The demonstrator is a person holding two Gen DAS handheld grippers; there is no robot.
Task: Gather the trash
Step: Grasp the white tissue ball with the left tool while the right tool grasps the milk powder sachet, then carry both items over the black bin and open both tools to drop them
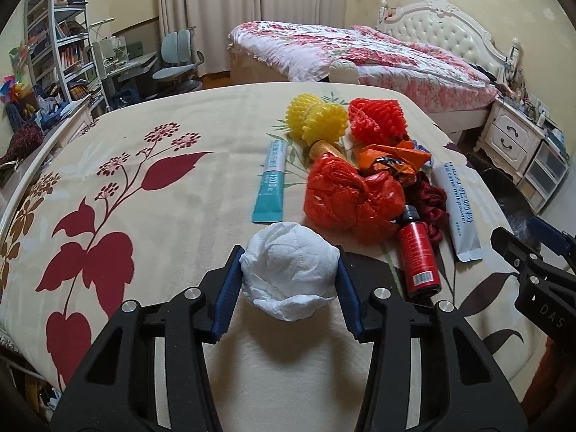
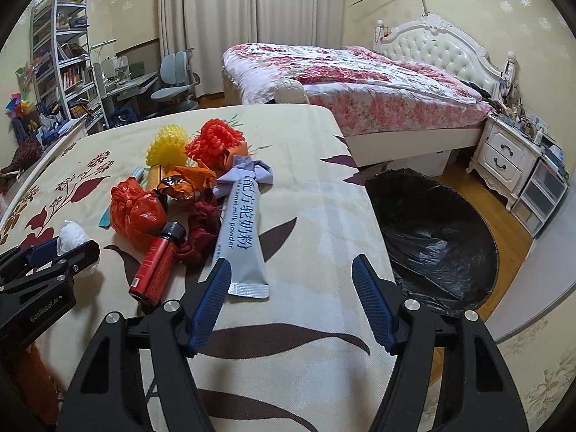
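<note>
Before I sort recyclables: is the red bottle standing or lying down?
Lying down. The red bottle rests on its side on the floral cloth, black cap toward the trash pile.

A bench (image 1: 151, 237) covered in a cream cloth printed with dark red leaves carried a heap of litter: a white wad of tissue (image 1: 289, 273), a crumpled red bag (image 1: 351, 198), a red bottle (image 1: 419, 255) lying on its side, a teal sachet (image 1: 270, 187), a white sachet (image 2: 241, 237), and yellow (image 1: 316, 118) and red foam nets (image 1: 378, 118).
</note>
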